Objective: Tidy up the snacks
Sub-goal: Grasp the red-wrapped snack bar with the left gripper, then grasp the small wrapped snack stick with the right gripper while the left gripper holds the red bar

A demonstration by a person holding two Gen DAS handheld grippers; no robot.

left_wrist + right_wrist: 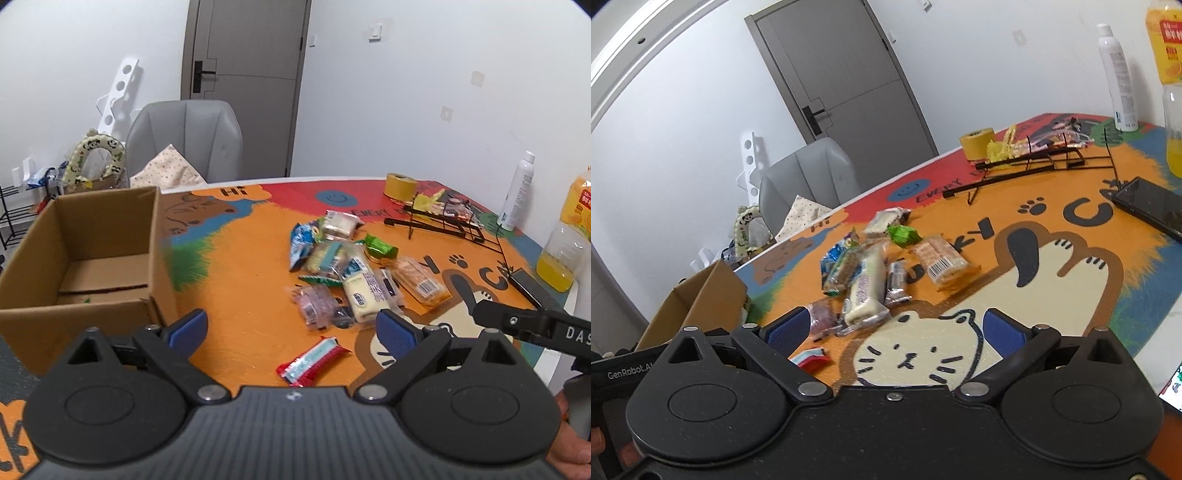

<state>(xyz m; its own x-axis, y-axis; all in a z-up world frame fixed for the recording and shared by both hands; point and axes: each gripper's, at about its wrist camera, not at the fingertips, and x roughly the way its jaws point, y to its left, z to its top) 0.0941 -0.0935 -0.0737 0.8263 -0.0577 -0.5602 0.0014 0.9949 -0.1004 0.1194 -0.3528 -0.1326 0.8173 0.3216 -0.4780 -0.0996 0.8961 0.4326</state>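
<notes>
Progress: barely begun, by my judgement. The open brown cardboard box at the left of the worktop appears to hold no snacks. The left hand-held gripper hangs with fingers apart, empty; a red-and-white wrapped snack bar lies just below its gap. The heap of mixed wrapped snacks lies ahead, unsorted. The right hand-held gripper is likewise spread and empty, the heap ahead to its left.

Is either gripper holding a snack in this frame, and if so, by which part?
Nothing is held. The left gripper and right gripper are both open and empty; the red-ended snack bar lies on the table mat.
</notes>
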